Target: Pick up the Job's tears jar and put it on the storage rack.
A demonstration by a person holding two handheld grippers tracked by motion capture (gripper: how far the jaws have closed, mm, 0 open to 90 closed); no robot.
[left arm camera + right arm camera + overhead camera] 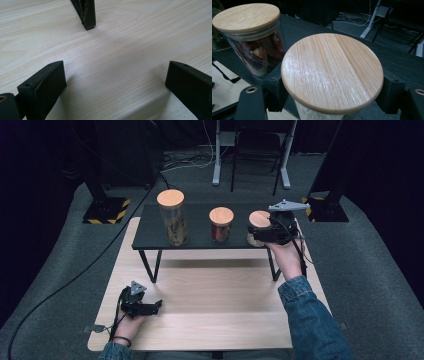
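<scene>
A short glass jar with a round wooden lid (pixel 259 219) is at the right end of the black shelf (pixel 200 239). My right gripper (pixel 260 237) is shut on this jar (pixel 332 72), one jaw on each side just under the lid; pale contents show through the glass. I cannot tell if the jar rests on the shelf or is lifted off it. My left gripper (pixel 152 306) lies low on the light wooden table (pixel 215 312) at the front left. It is open with nothing between its jaws (pixel 115 85).
A tall jar (pixel 171 217) with brownish contents stands at the shelf's left. A medium jar of red pieces (pixel 221 225) stands mid-shelf, close beside the held jar (pixel 249 30). A black shelf leg (pixel 87 15) stands ahead of the left gripper. Grey carpet surrounds the table.
</scene>
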